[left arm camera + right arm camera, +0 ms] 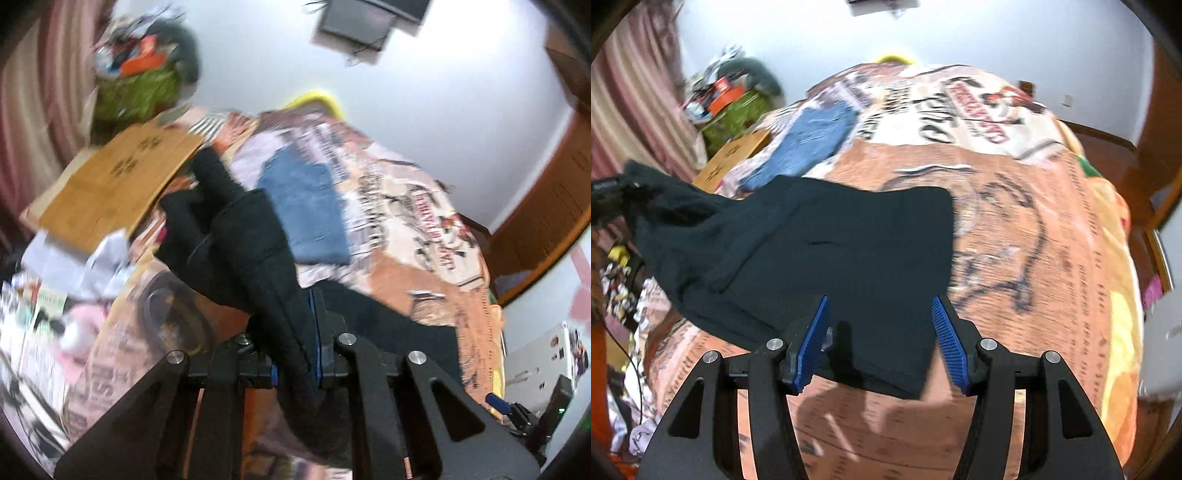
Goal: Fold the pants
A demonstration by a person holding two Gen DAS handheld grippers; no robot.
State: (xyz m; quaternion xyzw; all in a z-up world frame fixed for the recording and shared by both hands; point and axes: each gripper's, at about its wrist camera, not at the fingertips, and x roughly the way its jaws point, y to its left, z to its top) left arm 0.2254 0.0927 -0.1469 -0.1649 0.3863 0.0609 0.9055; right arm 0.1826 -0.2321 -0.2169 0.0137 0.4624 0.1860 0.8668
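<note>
Left wrist view: we see the left gripper (295,354) clamped on a bunch of the black pants (243,251), its blue pads pressed tight against the cloth, which rises from the jaws as a thick gathered fold and hangs clear above the blanket (417,206). No earlier frame is at hand, so we describe only the grip as it stands. Beyond the pants, flat on the blanket, lie folded jeans (306,206). Left of the pants a cardboard sheet (110,184) lies at the blanket's edge, and past it a green bin (136,92) heaped with clutter stands beside a striped curtain (33,110). The picture is blurred, so finer detail of the cloth cannot be read. Right wrist view: we see the right gripper (882,347) with its jaws standing apart, the blue ribbed pads (947,347) on either side of a hanging corner of the pants (827,251) without pressing on it; whether the left pad brushes the cloth we cannot tell. The pants spread across the near middle of the blanket (1034,240), one end flat, the other drawn up and to the left, where the left gripper (613,195) shows dimly at the frame's edge, holding the cloth. The jeans (809,144) lie on the blanket beyond the pants, the cardboard sheet (735,155) just left of them, and the green bin (735,110) farther back against the curtain (635,92).
</note>
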